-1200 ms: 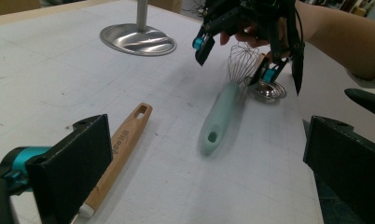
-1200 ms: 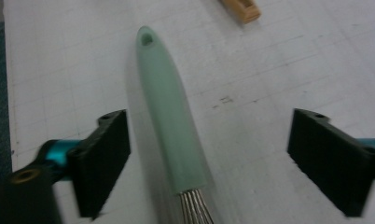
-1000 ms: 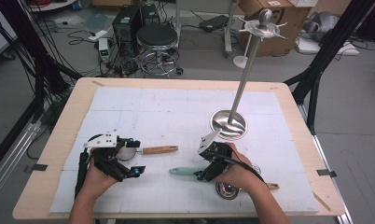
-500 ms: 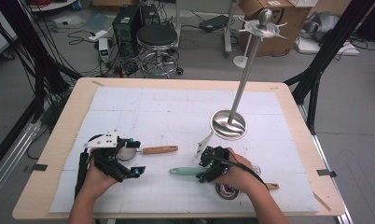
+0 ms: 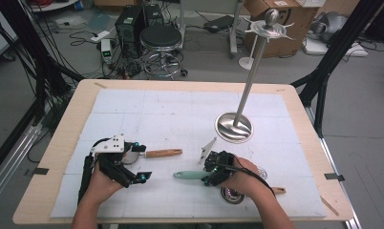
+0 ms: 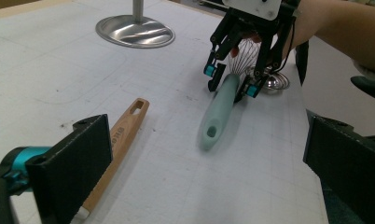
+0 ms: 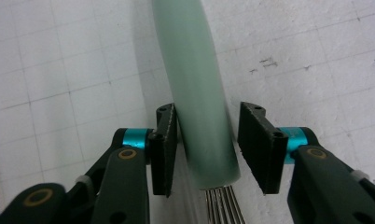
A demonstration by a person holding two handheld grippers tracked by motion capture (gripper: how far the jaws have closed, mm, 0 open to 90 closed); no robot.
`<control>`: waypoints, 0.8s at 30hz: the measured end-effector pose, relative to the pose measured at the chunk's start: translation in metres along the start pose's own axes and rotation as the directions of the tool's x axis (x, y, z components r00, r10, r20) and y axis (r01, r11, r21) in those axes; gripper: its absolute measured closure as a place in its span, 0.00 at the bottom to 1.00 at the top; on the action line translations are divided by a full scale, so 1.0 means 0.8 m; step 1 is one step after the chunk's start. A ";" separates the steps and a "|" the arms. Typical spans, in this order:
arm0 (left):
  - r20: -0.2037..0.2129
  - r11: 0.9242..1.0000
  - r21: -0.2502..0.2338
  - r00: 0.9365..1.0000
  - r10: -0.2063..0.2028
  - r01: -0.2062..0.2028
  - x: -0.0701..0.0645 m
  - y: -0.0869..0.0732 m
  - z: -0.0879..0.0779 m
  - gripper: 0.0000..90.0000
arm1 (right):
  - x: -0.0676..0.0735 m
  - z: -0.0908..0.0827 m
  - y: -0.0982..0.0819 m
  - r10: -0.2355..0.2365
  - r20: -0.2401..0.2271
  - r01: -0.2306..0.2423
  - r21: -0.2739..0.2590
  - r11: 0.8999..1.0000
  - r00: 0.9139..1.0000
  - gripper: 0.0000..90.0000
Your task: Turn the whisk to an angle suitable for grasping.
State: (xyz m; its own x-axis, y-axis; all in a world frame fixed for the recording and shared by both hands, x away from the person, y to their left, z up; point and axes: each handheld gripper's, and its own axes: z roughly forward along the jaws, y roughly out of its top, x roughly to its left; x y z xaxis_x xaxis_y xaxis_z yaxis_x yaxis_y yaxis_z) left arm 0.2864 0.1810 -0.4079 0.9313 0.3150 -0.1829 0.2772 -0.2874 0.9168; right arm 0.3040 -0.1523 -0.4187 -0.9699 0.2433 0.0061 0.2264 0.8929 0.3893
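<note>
Nearest the person, both hands rest low on the white mat that covers the table. The right gripper sits astride the whisk, right where its pale green handle meets the wires. Its jaws have just been closing in on that handle: in the right gripper view one pad looks to be touching or nearly touching the handle, while the other has a clear sliver of mat between it and the green, so no proper squeeze. The whisk lies flat on the mat, handle pointing toward the person's left, wire end tucked under the right hand.

The left gripper is over on the other side, jaws spread wide with nothing between them. Just beside it lies a utensil with a wooden handle, flat on the mat; its round metal end sits right by the left hand. In the left gripper view the wooden handle and the green one lie near each other, not touching.

Farther back on the mat stands a metal stand: round shiny base, tall pole leaning in the high view, with a spiky top piece. It is well apart from both grippers.

Past the table's far edge there's a black stool on the floor.
</note>
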 end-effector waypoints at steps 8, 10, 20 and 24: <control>0.003 1.000 0.014 1.000 0.007 -0.007 -0.002 0.001 0.004 0.02 | 0.004 -0.001 0.001 -0.031 0.001 0.031 0.006 1.000 1.000 0.71; 0.003 1.000 0.015 1.000 0.006 -0.006 -0.002 0.001 0.004 0.02 | 0.005 -0.001 0.001 -0.035 0.001 0.035 0.006 0.999 0.999 0.72; 0.005 1.000 0.017 1.000 0.004 -0.004 -0.002 0.001 0.004 0.02 | 0.007 -0.001 0.002 -0.111 0.005 0.111 0.003 0.994 0.994 0.76; 0.007 1.000 0.014 1.000 0.002 -0.002 -0.001 0.000 0.005 0.02 | 0.005 -0.004 0.001 -0.121 0.048 0.121 0.010 0.993 0.991 0.77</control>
State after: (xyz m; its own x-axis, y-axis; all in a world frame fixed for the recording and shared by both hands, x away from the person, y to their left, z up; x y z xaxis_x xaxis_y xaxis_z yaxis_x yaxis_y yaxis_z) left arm 0.2866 0.1770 -0.4088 0.9335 0.3081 -0.1837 0.2786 -0.3006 0.9121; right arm 0.2998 -0.1522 -0.4152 -0.9848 0.1514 -0.0853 0.1086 0.9194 0.3781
